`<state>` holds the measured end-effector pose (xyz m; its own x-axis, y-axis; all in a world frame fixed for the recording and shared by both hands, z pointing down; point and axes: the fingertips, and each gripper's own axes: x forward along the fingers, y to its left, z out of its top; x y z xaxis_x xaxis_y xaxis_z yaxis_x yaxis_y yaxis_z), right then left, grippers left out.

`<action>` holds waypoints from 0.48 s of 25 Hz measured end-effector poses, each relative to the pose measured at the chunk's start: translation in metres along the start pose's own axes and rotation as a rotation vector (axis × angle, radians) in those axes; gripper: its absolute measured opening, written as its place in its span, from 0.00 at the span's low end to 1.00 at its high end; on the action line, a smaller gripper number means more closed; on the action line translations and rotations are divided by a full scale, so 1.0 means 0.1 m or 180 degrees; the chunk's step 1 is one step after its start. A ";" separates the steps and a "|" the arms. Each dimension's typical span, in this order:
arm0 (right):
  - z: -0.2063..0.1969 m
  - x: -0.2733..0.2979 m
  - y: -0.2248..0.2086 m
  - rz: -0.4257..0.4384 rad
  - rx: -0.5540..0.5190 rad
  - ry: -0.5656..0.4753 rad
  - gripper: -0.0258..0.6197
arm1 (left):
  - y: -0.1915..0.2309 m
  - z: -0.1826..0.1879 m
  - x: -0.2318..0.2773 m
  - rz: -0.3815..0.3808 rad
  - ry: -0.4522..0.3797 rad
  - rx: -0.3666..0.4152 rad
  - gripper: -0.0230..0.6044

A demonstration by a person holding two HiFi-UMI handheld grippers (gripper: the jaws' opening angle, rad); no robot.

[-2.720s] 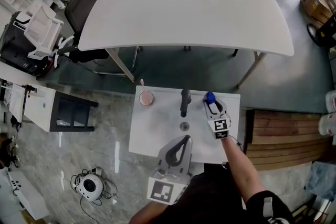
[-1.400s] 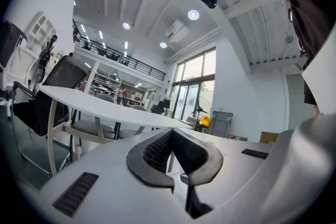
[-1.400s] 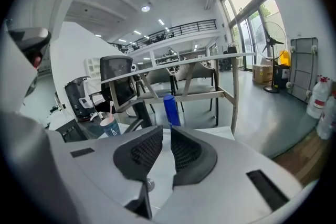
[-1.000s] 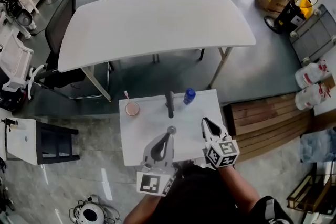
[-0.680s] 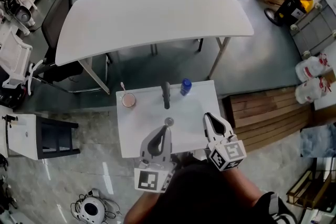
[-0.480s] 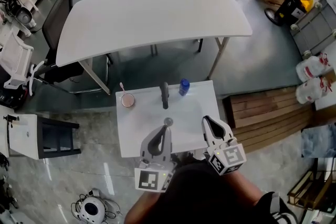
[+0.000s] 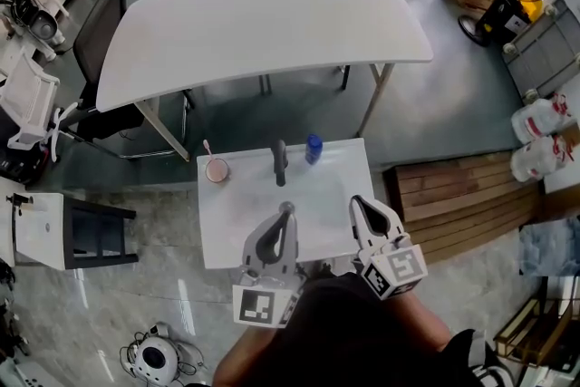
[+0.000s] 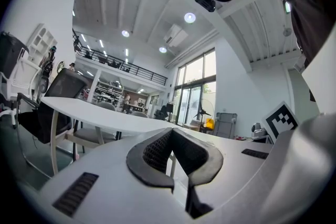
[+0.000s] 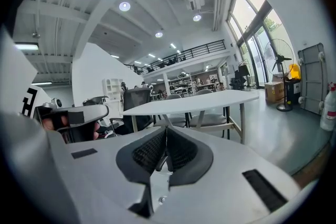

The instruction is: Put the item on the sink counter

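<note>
**Blue bottle upright at the back of the sink bench, clear of both tongs**

The blue bottle [image 7: 314,149] is seen standing at the rear edge of the white bench [image 7: 237,222], just right of the dark tap [image 7: 280,162], and a pink cup [image 7: 216,170] is placed near the back left corner. The right tongs [image 7: 360,207] are held over the front right part of the bench, well apart from the bottle and on the person's side of it. Their jaws have just been closing and are brought together with nothing between them. The left tongs [image 7: 286,211] are held over the front middle of the bench, in line with the tap and likewise apart from the bottle. Their jaws are met at the tips and nothing is gripped. A large white table [image 7: 263,23] is seen beyond the bench.
</note>
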<state>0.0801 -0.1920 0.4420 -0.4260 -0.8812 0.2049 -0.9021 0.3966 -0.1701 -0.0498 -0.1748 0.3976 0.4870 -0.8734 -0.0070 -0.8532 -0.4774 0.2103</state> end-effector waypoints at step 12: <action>0.04 0.02 0.00 0.0112 -0.0013 -0.0013 0.05 | -0.05 0.01 0.02 0.0034 -0.0001 0.0010 0.06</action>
<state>0.0792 -0.1950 0.4388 -0.4573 -0.8677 0.1947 -0.8868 0.4284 -0.1733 -0.0451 -0.1745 0.3959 0.4777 -0.8785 -0.0053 -0.8589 -0.4683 0.2073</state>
